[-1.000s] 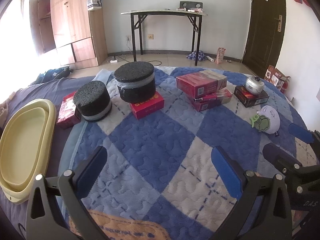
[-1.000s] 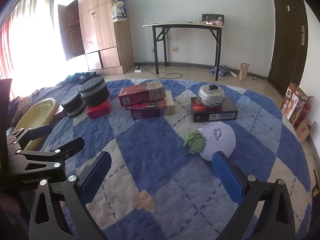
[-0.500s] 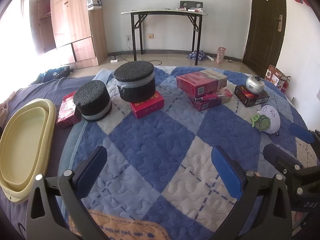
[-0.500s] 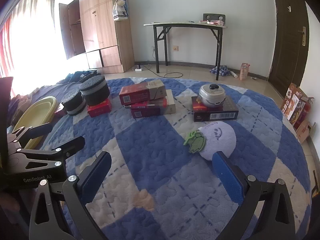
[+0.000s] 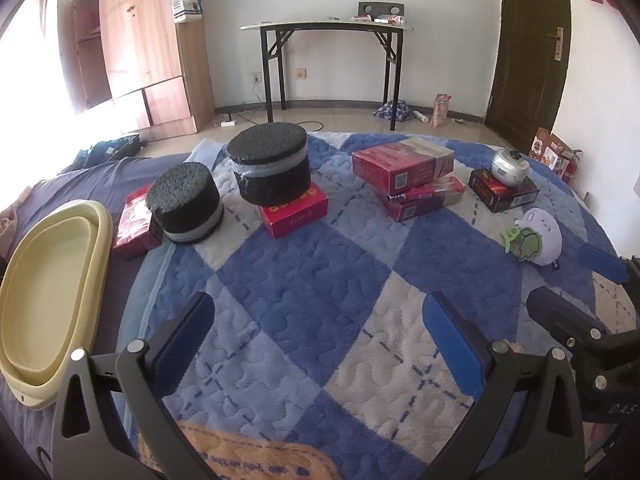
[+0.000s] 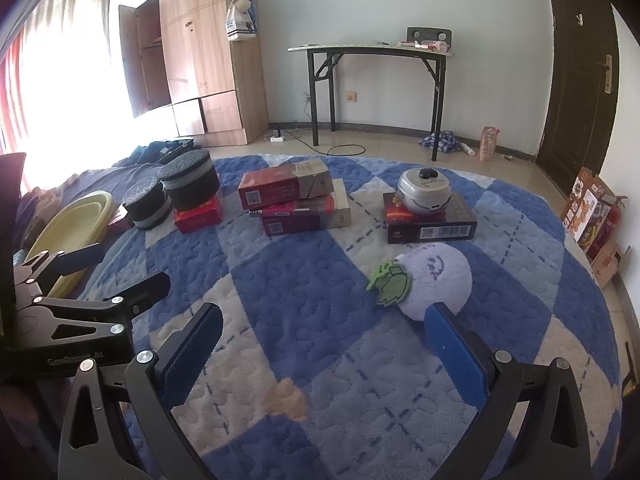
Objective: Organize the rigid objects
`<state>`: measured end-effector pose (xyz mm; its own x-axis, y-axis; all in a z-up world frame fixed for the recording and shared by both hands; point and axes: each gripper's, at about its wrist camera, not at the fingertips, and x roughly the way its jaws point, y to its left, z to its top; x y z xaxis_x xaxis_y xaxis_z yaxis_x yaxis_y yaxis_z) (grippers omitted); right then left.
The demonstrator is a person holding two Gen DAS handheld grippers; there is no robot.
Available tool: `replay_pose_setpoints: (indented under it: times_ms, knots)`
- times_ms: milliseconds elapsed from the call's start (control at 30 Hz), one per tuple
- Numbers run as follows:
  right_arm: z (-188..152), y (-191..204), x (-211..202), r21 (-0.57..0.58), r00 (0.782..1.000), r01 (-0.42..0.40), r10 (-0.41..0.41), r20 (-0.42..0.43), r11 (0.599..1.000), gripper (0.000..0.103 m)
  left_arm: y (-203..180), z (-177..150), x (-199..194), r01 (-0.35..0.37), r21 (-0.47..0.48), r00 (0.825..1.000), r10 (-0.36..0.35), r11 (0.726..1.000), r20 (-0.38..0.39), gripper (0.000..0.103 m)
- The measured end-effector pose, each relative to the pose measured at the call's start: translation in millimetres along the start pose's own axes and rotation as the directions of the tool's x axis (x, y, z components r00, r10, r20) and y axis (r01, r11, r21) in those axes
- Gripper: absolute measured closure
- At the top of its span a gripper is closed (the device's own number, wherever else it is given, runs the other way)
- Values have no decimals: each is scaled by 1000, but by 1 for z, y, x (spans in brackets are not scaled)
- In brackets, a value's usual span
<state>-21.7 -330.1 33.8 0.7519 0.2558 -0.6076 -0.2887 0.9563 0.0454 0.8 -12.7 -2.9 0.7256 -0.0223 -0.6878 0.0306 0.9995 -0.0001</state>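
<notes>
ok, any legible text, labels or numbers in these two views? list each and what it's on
"GenRobot.AI", roughly: white lettering on the left gripper body, right wrist view.
"D.A.S", partial: right gripper body, left wrist view.
Red box under the larger black foam cylinder: gold lettering, blurred.
Stacked red boxes and black box: codes and barcode, too small to read.

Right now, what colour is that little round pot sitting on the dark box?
Silver-grey, with a black knob on its lid; the right wrist view shows it best.

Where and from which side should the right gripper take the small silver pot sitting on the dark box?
Probably across the silver pot body, from above, right gripper jaws straddling its round sides. It stands upright on the dark box; the black lid knob looks too small for a sure hold.
</notes>
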Motion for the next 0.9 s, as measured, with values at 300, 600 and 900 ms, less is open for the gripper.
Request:
replay_pose_setpoints:
  times_ms: [300, 600, 900]
  knots:
    - [0, 2, 0, -1, 1000, 1, -1, 0, 1000, 0, 0, 0, 1, 3, -1, 1000, -3, 1000, 1, 0]
    - [-1, 4, 1, -7, 1000, -1, 1, -4, 1000, 0, -2, 0, -1, 3, 8, 1000, -3, 1000, 6, 0]
    - [-2, 0, 7, -13, 1000, 22, -23, -16, 1000, 0, 10, 1, 4, 6, -8, 1000, -6, 1000, -10, 0]
